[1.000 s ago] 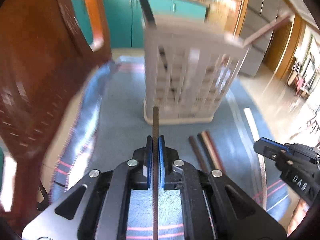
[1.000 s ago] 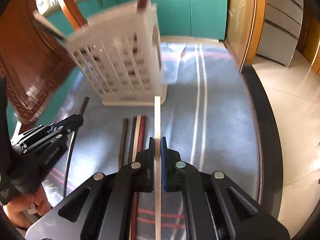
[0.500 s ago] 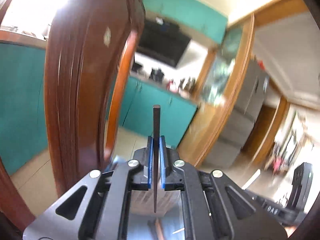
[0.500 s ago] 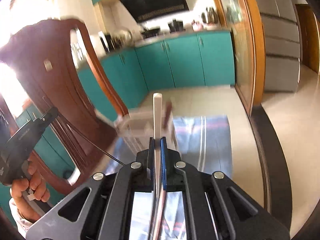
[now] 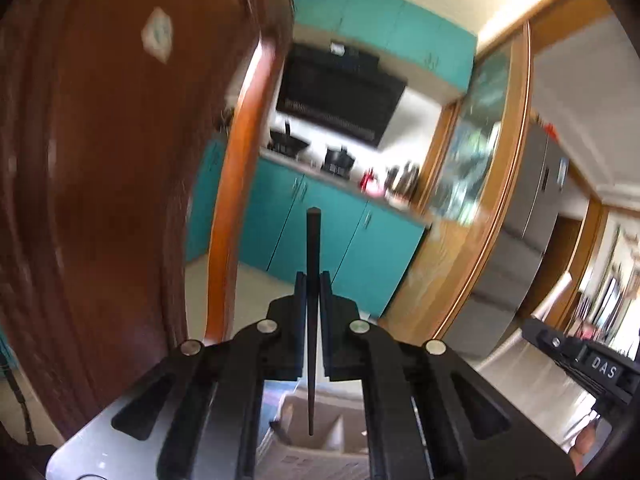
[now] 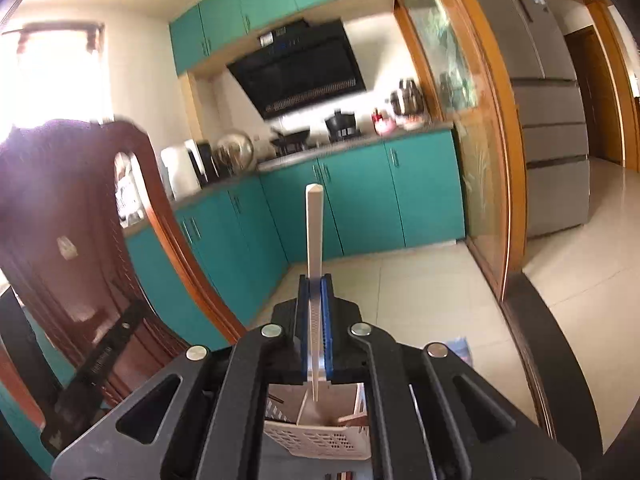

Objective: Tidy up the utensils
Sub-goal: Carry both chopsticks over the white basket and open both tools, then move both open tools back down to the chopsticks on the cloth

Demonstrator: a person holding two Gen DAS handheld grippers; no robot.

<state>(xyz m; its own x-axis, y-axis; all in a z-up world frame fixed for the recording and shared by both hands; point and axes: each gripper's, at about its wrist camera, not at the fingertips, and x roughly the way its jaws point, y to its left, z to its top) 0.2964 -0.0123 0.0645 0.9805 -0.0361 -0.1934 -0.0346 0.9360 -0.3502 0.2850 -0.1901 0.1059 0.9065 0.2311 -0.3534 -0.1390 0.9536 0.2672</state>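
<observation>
1. The dark chopstick (image 5: 312, 280) looks matt and smooth.
2. The white chopstick (image 6: 313, 236) looks like smooth plastic.
3. The utensil basket (image 6: 320, 442) is perforated pale plastic.
4. The chair back (image 5: 100, 160) is glossy red-brown wood.
5. The floor tiles (image 6: 420, 280) shine.

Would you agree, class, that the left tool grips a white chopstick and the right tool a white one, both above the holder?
Not quite. The left tool grips a dark chopstick, as the left wrist view shows. The right tool does grip a white chopstick, both above the holder.
</observation>
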